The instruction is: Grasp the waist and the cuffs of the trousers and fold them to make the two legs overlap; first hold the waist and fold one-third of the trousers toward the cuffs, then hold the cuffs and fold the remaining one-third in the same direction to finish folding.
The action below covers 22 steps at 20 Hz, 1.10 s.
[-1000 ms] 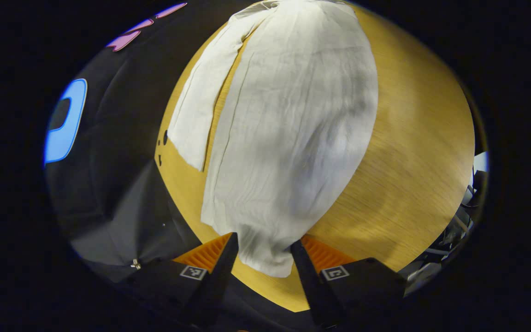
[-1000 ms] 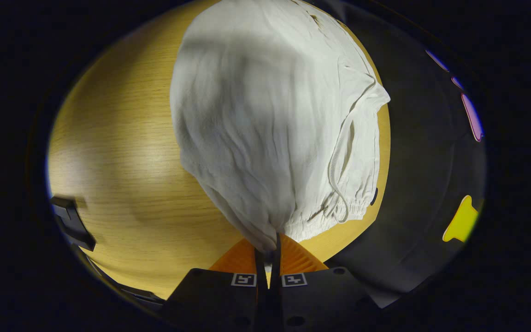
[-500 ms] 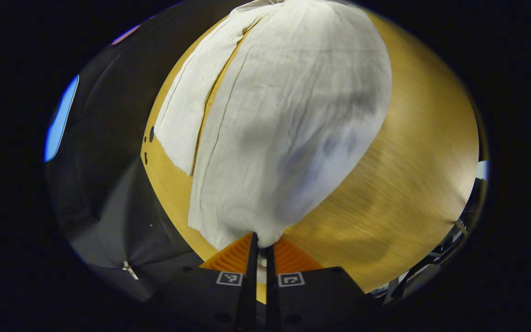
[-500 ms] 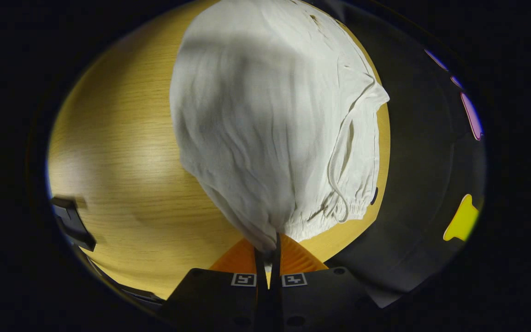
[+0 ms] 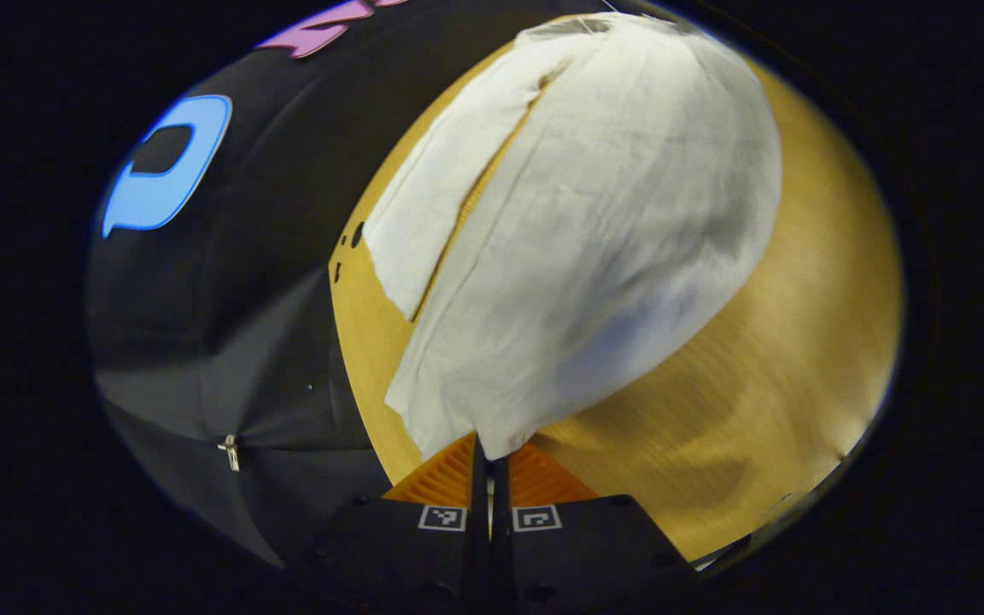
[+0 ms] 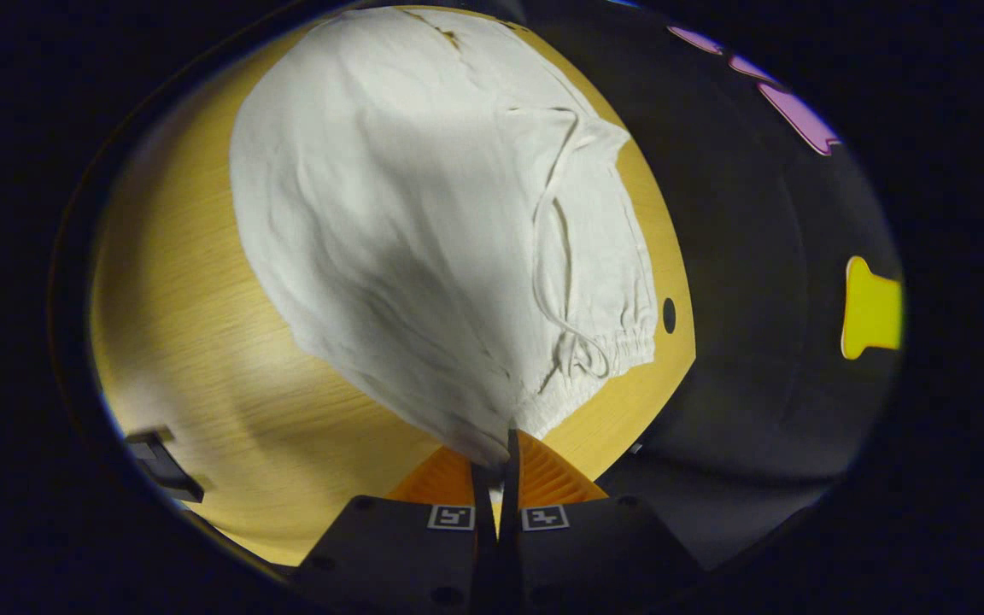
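Observation:
White trousers (image 5: 594, 222) lie on a wooden table (image 5: 782, 384), both legs stretching away from me in the left gripper view. My left gripper (image 5: 488, 457) is shut on the cuff of the nearer leg, and that cloth lifts off the table; the other leg (image 5: 441, 205) lies flat to the left. In the right gripper view the trousers (image 6: 407, 231) show their gathered waistband (image 6: 620, 342) and drawstring (image 6: 556, 248). My right gripper (image 6: 500, 453) is shut on the waist edge, which rises from the table toward the fingers.
The table's edge (image 5: 347, 342) borders the black cloth wall on the left in the left gripper view and on the right (image 6: 680, 367) in the right gripper view. A dark object (image 6: 163, 465) sits at the table's lower left. Small holes (image 6: 669, 315) mark the tabletop.
My left gripper went from open around the cuff to shut on it, then lifted and swung. My right gripper stayed shut on the waist and has now moved, with the cloth raised.

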Motion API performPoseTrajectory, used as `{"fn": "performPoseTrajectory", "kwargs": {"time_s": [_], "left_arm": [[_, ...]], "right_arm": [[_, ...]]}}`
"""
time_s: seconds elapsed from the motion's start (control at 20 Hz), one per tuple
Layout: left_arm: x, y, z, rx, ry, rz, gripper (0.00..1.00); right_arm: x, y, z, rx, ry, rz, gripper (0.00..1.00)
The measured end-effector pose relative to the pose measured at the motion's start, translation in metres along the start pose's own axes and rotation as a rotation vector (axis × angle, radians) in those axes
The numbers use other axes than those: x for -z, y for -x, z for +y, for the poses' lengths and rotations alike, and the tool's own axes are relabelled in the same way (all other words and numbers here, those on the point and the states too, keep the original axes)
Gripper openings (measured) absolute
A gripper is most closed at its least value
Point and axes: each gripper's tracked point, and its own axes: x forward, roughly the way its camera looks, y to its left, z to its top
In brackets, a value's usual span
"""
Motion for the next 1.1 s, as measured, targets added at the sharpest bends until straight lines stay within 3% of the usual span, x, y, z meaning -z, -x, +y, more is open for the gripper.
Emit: {"fn": "performPoseTrajectory", "kwargs": {"time_s": [0.2, 0.65, 1.1], "left_arm": [[-0.019, 0.015, 0.026, -0.074, 0.068, -0.049, 0.06], [-0.105, 0.017, 0.106, -0.144, 0.224, -0.172, 0.05], [-0.160, -0.039, 0.197, -0.144, 0.677, -0.196, 0.05]], "right_arm": [[-0.014, 0.019, -0.027, 0.060, -0.124, -0.039, 0.05], [-0.051, 0.030, -0.105, 0.152, -0.477, -0.131, 0.05], [-0.093, 0.014, -0.179, 0.150, -0.989, -0.202, 0.05]]}}
